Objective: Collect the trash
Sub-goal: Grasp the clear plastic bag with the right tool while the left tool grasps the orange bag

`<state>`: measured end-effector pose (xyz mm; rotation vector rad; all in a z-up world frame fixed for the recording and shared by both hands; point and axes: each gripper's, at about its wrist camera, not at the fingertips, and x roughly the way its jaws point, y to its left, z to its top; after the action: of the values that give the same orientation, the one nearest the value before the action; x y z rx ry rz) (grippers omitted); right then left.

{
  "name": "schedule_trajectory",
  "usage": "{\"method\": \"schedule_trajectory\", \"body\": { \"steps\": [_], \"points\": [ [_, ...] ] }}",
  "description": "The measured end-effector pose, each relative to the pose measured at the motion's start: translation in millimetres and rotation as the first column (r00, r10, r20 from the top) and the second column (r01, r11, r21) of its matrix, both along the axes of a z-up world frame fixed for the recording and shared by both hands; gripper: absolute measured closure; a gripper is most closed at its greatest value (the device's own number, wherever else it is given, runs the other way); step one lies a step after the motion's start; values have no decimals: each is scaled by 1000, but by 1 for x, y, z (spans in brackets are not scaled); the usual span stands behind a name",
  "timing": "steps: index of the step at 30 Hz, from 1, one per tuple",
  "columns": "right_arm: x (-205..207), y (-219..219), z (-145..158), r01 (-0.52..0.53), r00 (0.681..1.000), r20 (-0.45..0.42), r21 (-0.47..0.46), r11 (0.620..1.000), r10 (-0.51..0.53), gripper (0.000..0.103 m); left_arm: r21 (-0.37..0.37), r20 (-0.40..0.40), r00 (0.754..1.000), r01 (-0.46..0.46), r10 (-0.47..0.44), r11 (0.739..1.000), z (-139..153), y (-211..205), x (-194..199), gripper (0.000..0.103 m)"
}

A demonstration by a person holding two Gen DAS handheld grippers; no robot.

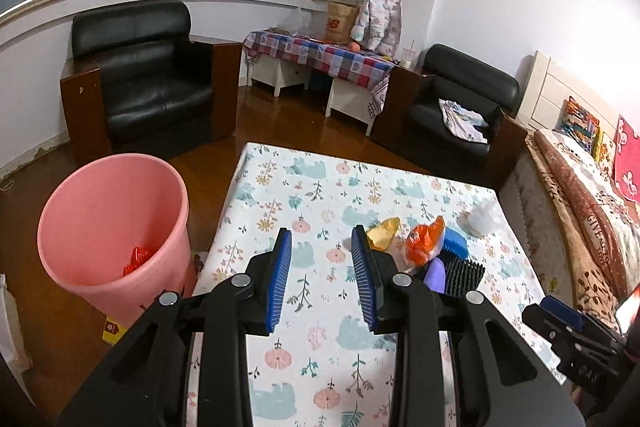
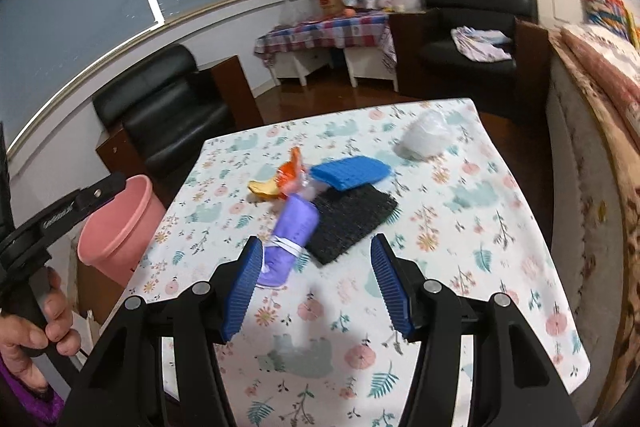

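On the floral tablecloth (image 1: pixel 320 307) lies a small heap of trash: a yellow wrapper (image 1: pixel 383 233), an orange wrapper (image 1: pixel 424 241), a blue scrubber (image 2: pixel 350 171), a black mesh pad (image 2: pixel 352 217), a purple packet (image 2: pixel 292 239) and a crumpled clear bag (image 2: pixel 426 137). A pink bin (image 1: pixel 114 227) stands on the floor left of the table, with a red wrapper (image 1: pixel 138 261) inside. My left gripper (image 1: pixel 322 279) hovers open over the cloth, nothing between its fingers. My right gripper (image 2: pixel 316 287) is open just short of the purple packet; it also shows at the left wrist view's right edge (image 1: pixel 560 311).
Two black armchairs (image 1: pixel 152 79) (image 1: pixel 460 103) and a low table with a checked cloth (image 1: pixel 320 55) stand beyond the table. A bed with a patterned blanket (image 1: pixel 580 211) runs along the right. A hand (image 2: pixel 40 327) holds the left gripper's handle.
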<state>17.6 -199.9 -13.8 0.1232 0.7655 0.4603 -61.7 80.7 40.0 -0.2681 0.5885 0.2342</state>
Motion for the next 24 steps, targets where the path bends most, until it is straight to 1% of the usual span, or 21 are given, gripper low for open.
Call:
{"method": "schedule_trajectory", "body": {
  "steps": [4, 7, 12, 15, 19, 21, 24],
  "points": [
    [4, -2, -4, 1, 1000, -25, 25, 1000, 0, 47, 8, -1, 1000, 13, -13, 1000, -1, -1, -4, 72],
    [7, 1, -7, -13, 999, -31, 27, 1000, 14, 47, 14, -6, 1000, 16, -16, 1000, -2, -4, -4, 72],
    [16, 3, -15, -15, 999, -40, 16, 1000, 16, 47, -7, -35, 999, 39, -39, 999, -10, -9, 5, 72],
    [27, -2, -19, 2, 999, -38, 7, 1000, -2, 47, -15, -57, 995, 85, -85, 996, -15, -18, 18, 72],
    [47, -10, -18, 39, 999, 4, -18, 999, -39, 47, -20, -71, 985, 154, -155, 988, -22, -32, 34, 72],
    [60, -16, -16, 61, 998, 13, -14, 998, -60, 47, -26, -80, 977, 196, -198, 980, -25, -38, 43, 72],
    [82, -29, -13, 98, 995, 23, 9, 995, -99, 47, -22, -86, 970, 228, -229, 974, -27, -49, 55, 72]
  ]
}}
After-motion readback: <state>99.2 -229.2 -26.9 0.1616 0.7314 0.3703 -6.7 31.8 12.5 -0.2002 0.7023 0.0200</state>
